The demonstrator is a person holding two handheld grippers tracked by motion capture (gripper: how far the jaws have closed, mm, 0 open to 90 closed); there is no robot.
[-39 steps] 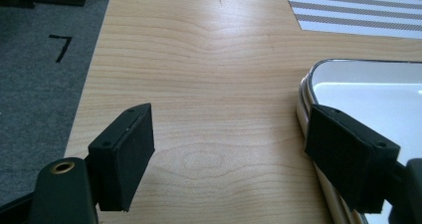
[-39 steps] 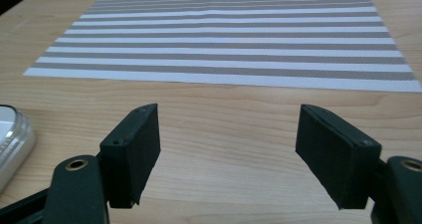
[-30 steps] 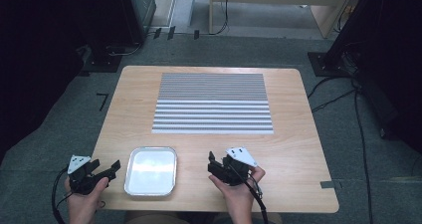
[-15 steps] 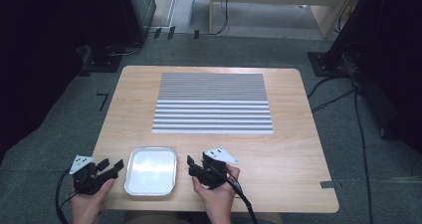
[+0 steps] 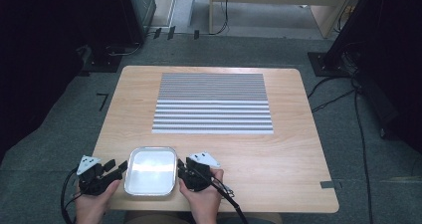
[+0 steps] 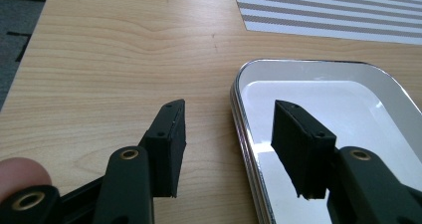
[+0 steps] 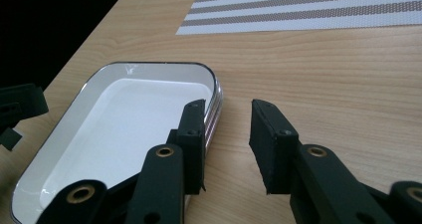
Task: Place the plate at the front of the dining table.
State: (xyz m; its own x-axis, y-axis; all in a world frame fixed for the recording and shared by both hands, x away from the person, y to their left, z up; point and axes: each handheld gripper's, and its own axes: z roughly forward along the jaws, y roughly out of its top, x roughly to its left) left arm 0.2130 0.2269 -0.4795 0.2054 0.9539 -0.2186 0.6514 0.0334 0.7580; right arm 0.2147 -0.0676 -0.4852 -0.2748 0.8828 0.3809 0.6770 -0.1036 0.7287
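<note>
The metal tray (image 5: 151, 170) sat at the desk's (image 5: 278, 154) near edge. The left gripper (image 6: 229, 149) straddled its left rim and the right gripper (image 7: 226, 144) its right rim; both sets of fingers had been closing, not yet clamped. Bare wood separated the tray from the striped mat (image 5: 213, 103).

Both grippers (image 5: 115, 168) (image 5: 183, 168) closed in on the tray (image 5: 150, 190), fingers narrowing astride its rims.

Shallow rectangular metal tray (image 5: 151, 170), white inside, shiny rounded rim, empty, lying flat and upright on the wooden table (image 5: 278, 154) at its near edge, well short of the striped placemat (image 5: 213, 103).
</note>
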